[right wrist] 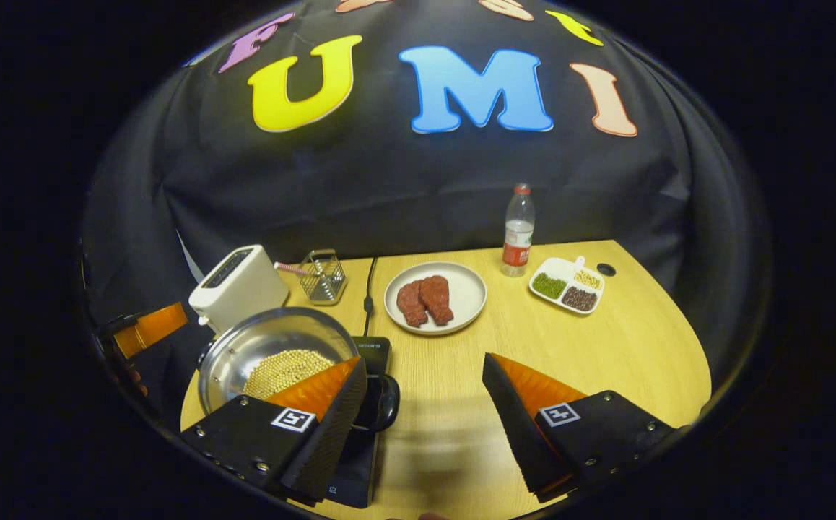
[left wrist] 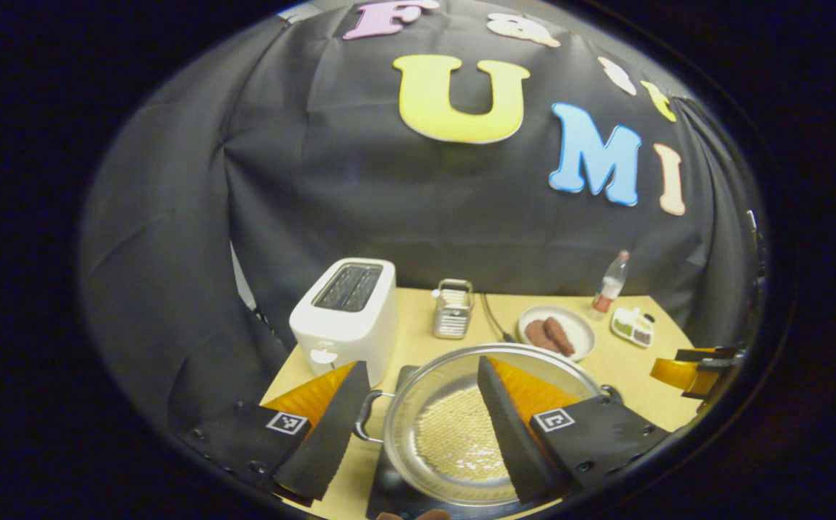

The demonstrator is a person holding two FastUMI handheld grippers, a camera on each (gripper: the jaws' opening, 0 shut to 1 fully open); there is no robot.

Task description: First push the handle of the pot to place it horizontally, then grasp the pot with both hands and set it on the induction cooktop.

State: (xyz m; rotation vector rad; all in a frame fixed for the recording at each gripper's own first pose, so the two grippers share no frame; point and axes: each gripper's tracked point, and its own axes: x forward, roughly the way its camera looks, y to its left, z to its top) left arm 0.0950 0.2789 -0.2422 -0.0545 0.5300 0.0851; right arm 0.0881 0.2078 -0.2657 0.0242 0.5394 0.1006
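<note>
the round stainless steel pot (left wrist: 461, 426), its base covered with pale grains, is seen resting on the black induction cooktop (right wrist: 371, 404) on the wooden table (right wrist: 606, 347). the left gripper (left wrist: 418, 426) is held spread, fingers astride the pot's left handle and rim, nothing clamped. the right gripper (right wrist: 425, 412) is held spread beside the pot.

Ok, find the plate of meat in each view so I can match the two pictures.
Left gripper view: the plate of meat lies right of centre, just beyond the pot's far rim.
Right gripper view: it sits mid-table, near centre.
Shared landmark: the water bottle, just right of the plate in both.
</note>
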